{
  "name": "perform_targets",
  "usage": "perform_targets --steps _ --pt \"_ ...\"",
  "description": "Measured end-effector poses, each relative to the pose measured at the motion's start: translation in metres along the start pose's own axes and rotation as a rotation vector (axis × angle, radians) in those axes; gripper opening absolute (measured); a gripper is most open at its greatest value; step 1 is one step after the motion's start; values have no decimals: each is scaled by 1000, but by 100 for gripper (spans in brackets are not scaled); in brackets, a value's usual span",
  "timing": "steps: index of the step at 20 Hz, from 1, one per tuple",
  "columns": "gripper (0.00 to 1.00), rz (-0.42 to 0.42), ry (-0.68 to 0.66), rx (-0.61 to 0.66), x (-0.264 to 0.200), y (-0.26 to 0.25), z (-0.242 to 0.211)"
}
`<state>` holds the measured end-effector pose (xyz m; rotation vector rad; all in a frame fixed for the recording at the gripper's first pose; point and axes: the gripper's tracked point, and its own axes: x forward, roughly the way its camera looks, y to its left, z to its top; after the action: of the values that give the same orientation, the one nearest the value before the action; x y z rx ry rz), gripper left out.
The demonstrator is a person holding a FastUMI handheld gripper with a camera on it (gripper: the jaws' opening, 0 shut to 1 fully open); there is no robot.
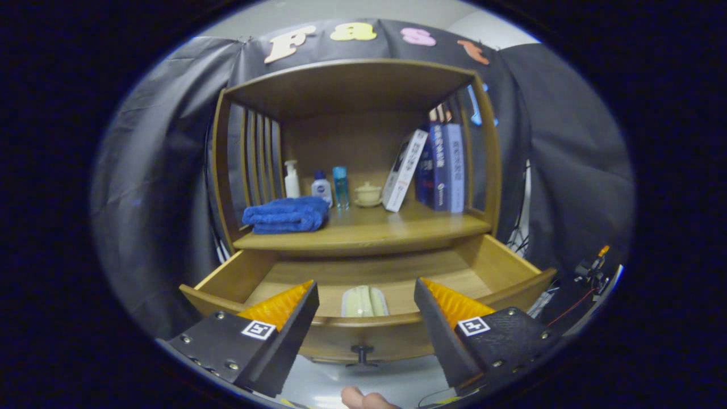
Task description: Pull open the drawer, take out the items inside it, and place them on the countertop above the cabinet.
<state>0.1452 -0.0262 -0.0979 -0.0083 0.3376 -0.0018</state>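
Observation:
The wooden drawer (500, 267) of the cabinet stands pulled out toward me, with its dark knob (362, 353) on the front panel. Inside it, near the front, lies a pale cream item (363, 301), partly hidden by the drawer front. My gripper (366, 309) hangs open in front of the drawer, its fingers spread either side of that item and nothing between them. Above the drawer runs the countertop (386, 227), which carries a folded blue towel (287, 215) at its left.
On the countertop behind the towel stand a white pump bottle (292, 179), a small white bottle (321, 188), a blue bottle (340, 186), a lidded cream cup (368, 194) and several books (437, 167). Cables and a small device (590, 267) lie right of the cabinet. A fingertip (363, 399) shows below.

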Motion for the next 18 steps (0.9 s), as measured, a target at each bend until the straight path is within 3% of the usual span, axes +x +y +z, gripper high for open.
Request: perform_targets --steps 5,11,14,15,17,18 --pt "100 26 160 -63 46 10 -11" --pt "100 4 337 -9 81 1 -41" --pt "85 25 408 -40 89 4 -54" --pt "84 37 425 -27 89 8 -57" --pt "51 -42 468 -47 95 -8 -64" --pt "35 -41 469 -34 95 -7 -62"
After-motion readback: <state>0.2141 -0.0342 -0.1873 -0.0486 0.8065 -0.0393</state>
